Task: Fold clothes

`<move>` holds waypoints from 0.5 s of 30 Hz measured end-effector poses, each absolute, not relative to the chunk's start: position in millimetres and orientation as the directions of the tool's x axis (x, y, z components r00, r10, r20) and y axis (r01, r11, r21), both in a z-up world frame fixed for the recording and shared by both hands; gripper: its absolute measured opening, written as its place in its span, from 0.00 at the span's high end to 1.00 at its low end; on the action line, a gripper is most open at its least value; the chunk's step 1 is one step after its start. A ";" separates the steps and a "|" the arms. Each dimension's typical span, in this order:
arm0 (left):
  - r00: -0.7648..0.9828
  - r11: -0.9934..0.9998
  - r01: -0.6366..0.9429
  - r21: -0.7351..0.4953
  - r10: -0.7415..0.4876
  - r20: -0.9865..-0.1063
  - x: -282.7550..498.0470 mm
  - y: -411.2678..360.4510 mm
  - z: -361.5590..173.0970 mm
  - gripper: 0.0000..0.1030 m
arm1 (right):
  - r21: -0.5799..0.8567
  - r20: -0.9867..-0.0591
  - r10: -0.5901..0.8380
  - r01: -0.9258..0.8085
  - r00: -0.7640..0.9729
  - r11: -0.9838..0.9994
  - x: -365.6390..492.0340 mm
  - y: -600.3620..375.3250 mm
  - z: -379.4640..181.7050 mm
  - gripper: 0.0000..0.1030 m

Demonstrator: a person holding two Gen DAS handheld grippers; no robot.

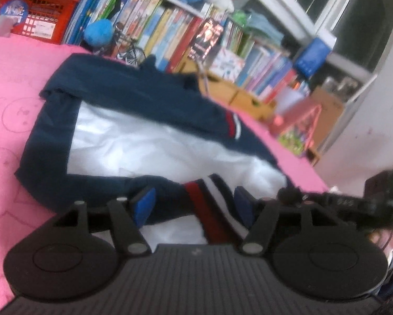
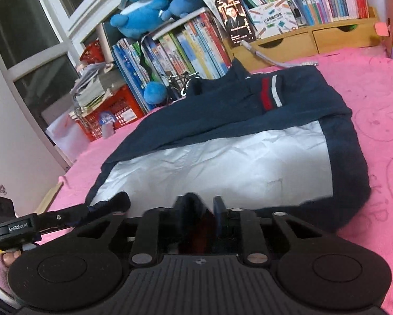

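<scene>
Jacket (image 2: 222, 157), navy with a white lining panel, spread across the middle of a pink blanket (image 2: 375, 105); collar end turned toward the bookshelf, one sleeve with red and white cuff stripes (image 2: 271, 92) folded over the upper body. Pink blanket printed with faint cartoon outlines, covering the whole work surface. Rows of upright books (image 2: 191, 50) along the far edge, with blue plush toys (image 2: 149, 13) on top, a red plastic crate (image 2: 112, 110) of papers to one side and wooden drawers (image 2: 301, 40) to the other. Window frame behind the shelf.

Left gripper (image 1: 193, 204): blue-padded fingers (image 1: 143, 204) set apart, straddling the near hem and a striped cuff (image 1: 212, 204); fabric lying between the pads, contact with either pad not clear through the blur. Right gripper (image 2: 201, 210): jaws partly apart, dark fabric with a red patch bunched between them at the near hem; whether pinched or merely lying there cannot be told. Opposite gripper's black body visible at the frame edge in each wrist view
</scene>
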State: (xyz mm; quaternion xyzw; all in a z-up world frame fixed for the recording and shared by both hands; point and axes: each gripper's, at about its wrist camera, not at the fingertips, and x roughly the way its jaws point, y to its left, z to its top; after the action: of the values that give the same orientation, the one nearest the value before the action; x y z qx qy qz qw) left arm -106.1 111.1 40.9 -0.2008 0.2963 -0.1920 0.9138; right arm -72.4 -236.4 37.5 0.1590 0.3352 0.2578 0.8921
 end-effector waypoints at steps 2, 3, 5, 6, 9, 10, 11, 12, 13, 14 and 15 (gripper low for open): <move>0.747 0.855 0.230 -0.466 -0.462 -0.479 -104.5 110.8 36.4 0.35 | 0.424 -0.495 0.583 -0.406 0.644 0.809 -71.7 -240.8 42.2 0.42; 0.747 0.856 0.231 -0.463 -0.461 -0.480 -104.0 110.6 34.7 0.35 | 0.403 -0.471 0.587 -0.431 0.658 0.807 -74.4 -246.7 48.7 0.35; 0.750 0.855 0.238 -0.461 -0.463 -0.473 -104.0 111.2 32.1 0.35 | 0.351 -0.432 0.591 -0.476 0.681 0.806 -80.1 -267.6 63.4 0.22; 0.751 0.855 0.241 -0.460 -0.464 -0.470 -104.4 111.6 30.7 0.35 | 0.313 -0.420 0.587 -0.496 0.692 0.810 -82.7 -277.8 70.9 0.15; 0.756 0.855 0.247 -0.457 -0.465 -0.461 -103.7 110.7 29.6 0.35 | 0.128 -0.433 0.531 -0.533 0.728 0.836 -90.1 -299.5 88.8 0.13; 0.759 0.857 0.245 -0.454 -0.461 -0.459 -104.8 109.6 29.2 0.35 | 0.042 -0.452 0.501 -0.544 0.738 0.838 -92.6 -303.1 90.1 0.12; 0.762 0.859 0.243 -0.451 -0.457 -0.458 -105.8 108.6 28.8 0.34 | -0.052 -0.479 0.463 -0.551 0.746 0.833 -94.9 -303.1 88.8 0.11; 0.766 0.861 0.242 -0.448 -0.453 -0.457 -106.9 107.5 28.4 0.34 | -0.140 -0.503 0.427 -0.558 0.752 0.818 -97.1 -302.1 86.8 0.11; 0.769 0.863 0.240 -0.445 -0.449 -0.456 -107.9 106.5 28.0 0.34 | -0.202 -0.528 0.406 -0.575 0.746 0.793 -98.8 -298.3 82.9 0.11; 0.773 0.868 0.242 -0.433 -0.443 -0.455 -109.3 103.9 27.4 0.32 | -0.234 -0.552 0.408 -0.605 0.727 0.761 -100.3 -293.4 79.1 0.11; 0.777 0.874 0.245 -0.421 -0.436 -0.453 -110.6 101.3 26.9 0.30 | -0.239 -0.575 0.432 -0.648 0.695 0.724 -101.2 -286.3 75.4 0.11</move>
State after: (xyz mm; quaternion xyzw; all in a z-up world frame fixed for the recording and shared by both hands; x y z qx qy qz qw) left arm -110.6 101.3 26.9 -0.1717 0.2784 -0.1837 0.9270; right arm -101.2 -286.3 75.4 -0.2173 0.2482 0.3017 0.8945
